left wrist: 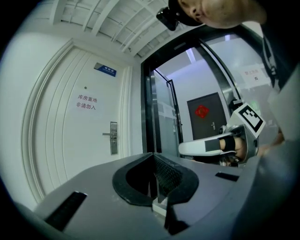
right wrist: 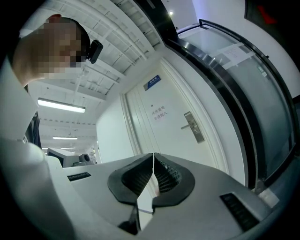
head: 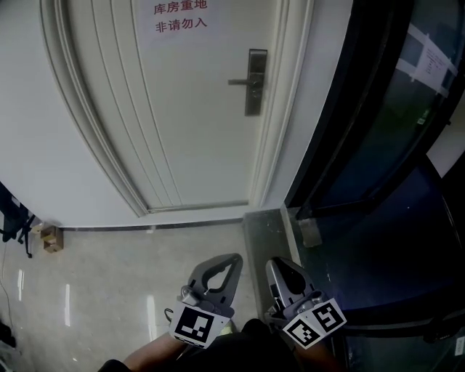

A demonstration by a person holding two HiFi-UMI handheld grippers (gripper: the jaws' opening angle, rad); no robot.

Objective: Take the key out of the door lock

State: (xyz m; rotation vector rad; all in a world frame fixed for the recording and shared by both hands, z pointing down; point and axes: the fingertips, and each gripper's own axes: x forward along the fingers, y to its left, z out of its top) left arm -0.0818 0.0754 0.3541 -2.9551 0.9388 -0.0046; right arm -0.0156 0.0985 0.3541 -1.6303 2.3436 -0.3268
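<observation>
I'm standing well back from the door (head: 189,109), both claws low and close to my body. My left claw (head: 233,259) has its jaws pressed together with nothing between them. My right claw (head: 275,264), just beside it, is the same: jaws closed, empty.

The lock (head: 254,81) sits far ahead on the right side of the door, a metal plate with a lever pointing left. The key should be in that plate, but from here it's too small to make out in any view. A red sign (head: 181,17) is at the top of the door and dark glass (head: 378,131) runs down the right.

By my reckoning this is the approach and nothing has been touched. The next move calls for closing the gap to the door and raising one claw, probably the right since it's nearer the lock's side. Its jaws must spread before it reaches the plate, then line up on the key's head. I'll need a closer look to find the key first.
</observation>
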